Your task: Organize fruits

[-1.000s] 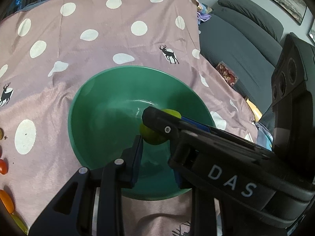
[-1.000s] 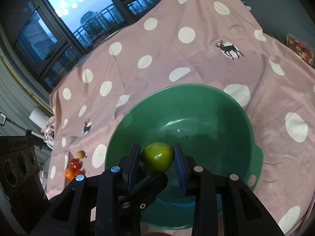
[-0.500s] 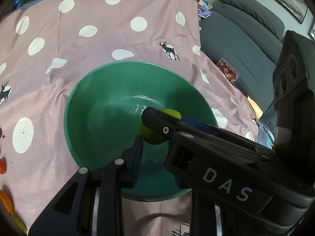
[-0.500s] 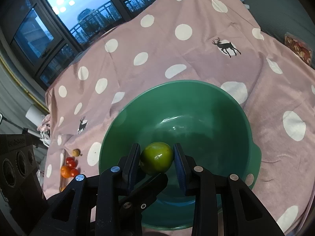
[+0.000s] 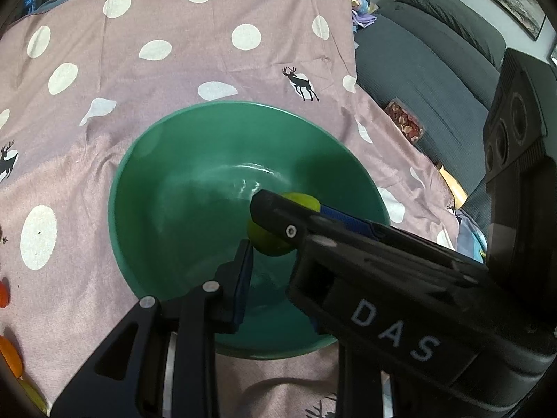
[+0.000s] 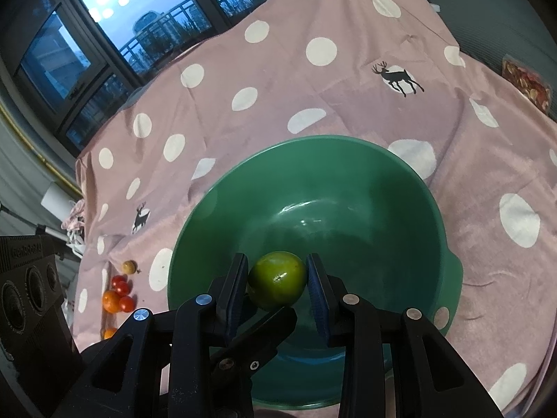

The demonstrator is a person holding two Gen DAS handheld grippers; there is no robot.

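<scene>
Right wrist view: we see the pink polka-dot cloth (image 6: 313, 97) covering the whole work surface, with dark windows (image 6: 87, 45) behind it and a grey sofa (image 5: 428, 69) off its right edge. On the cloth sits the green bowl (image 6: 400, 188), otherwise empty. Our right gripper (image 6: 278, 280) hangs over the bowl's near side with its jaws narrow, both blue pads pressed against the green fruit (image 6: 277, 278). A cluster of small red and orange fruits (image 6: 118, 294) lies on the cloth well to the left of the bowl, beside a black speaker box (image 6: 31, 296).

Left wrist view: the right gripper's black body, lettered DAS, crosses the lower right and blocks much of the bowl (image 5: 146, 174) and half the fruit (image 5: 269, 244). Our left gripper (image 5: 271, 278) shows only its left finger (image 5: 240, 278); the other is covered, and its jaws stand nearly closed and empty.

Compared with a second ago, both grippers have kept their place and their openings; only the framing has shifted slightly.
</scene>
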